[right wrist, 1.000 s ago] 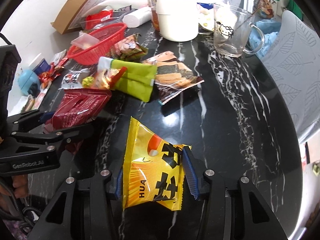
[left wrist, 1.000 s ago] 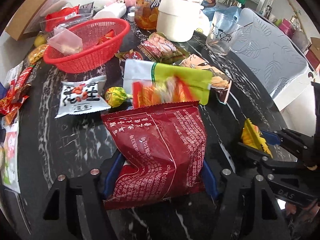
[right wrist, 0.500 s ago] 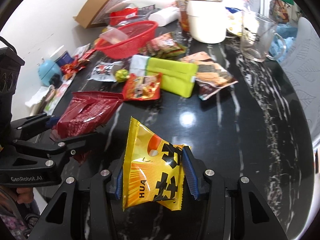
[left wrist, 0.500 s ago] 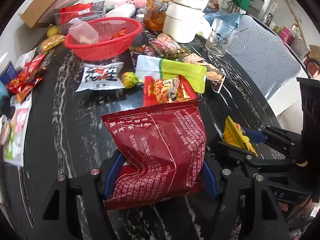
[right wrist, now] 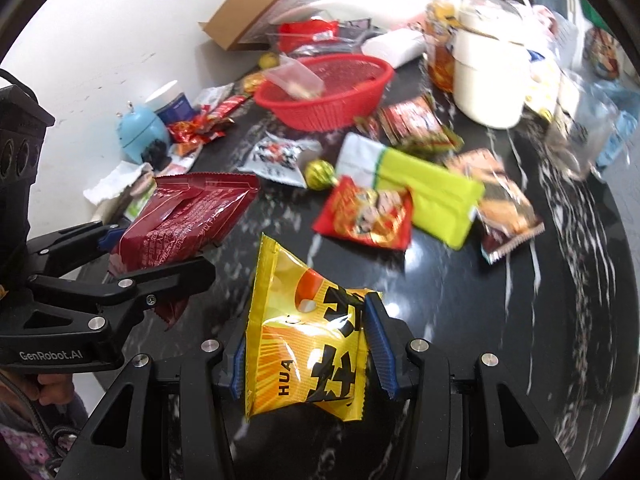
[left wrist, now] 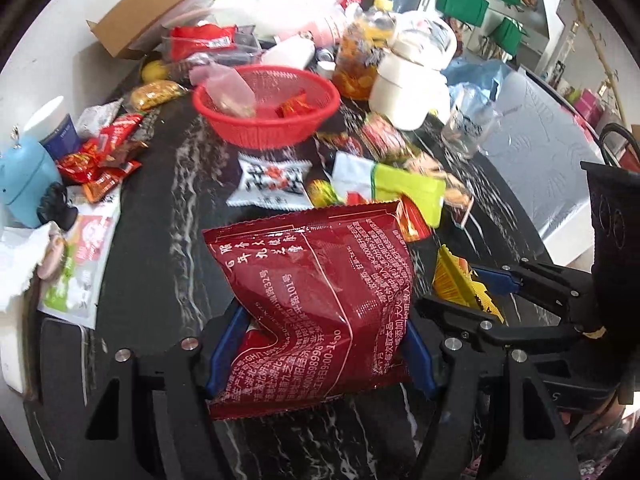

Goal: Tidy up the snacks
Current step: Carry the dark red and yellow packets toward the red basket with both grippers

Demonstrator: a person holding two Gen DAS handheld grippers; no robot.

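My left gripper point(left wrist: 316, 356) is shut on a dark red snack bag point(left wrist: 316, 304) and holds it above the black marble table; the bag also shows in the right wrist view point(right wrist: 184, 220). My right gripper point(right wrist: 308, 356) is shut on a yellow snack packet point(right wrist: 308, 344), which shows at the right of the left wrist view point(left wrist: 460, 284). A red basket point(left wrist: 268, 112) point(right wrist: 324, 92) stands farther back with a clear bag and a small red packet in it. Loose snacks lie between: a white packet point(left wrist: 274, 182), a green-white pack point(right wrist: 420, 184), a red packet point(right wrist: 368, 216).
A white pot point(right wrist: 488, 76), a jar point(left wrist: 360, 64) and a glass mug point(left wrist: 468, 128) stand behind and right of the basket. A cardboard box point(left wrist: 152, 12) sits at the back. A blue gadget point(right wrist: 140, 132) and more wrappers point(left wrist: 104, 156) crowd the left edge.
Both grippers, still holding their bags, have pulled back and risen from the table. The basket and loose snacks now look farther away and more of the table's left side shows.
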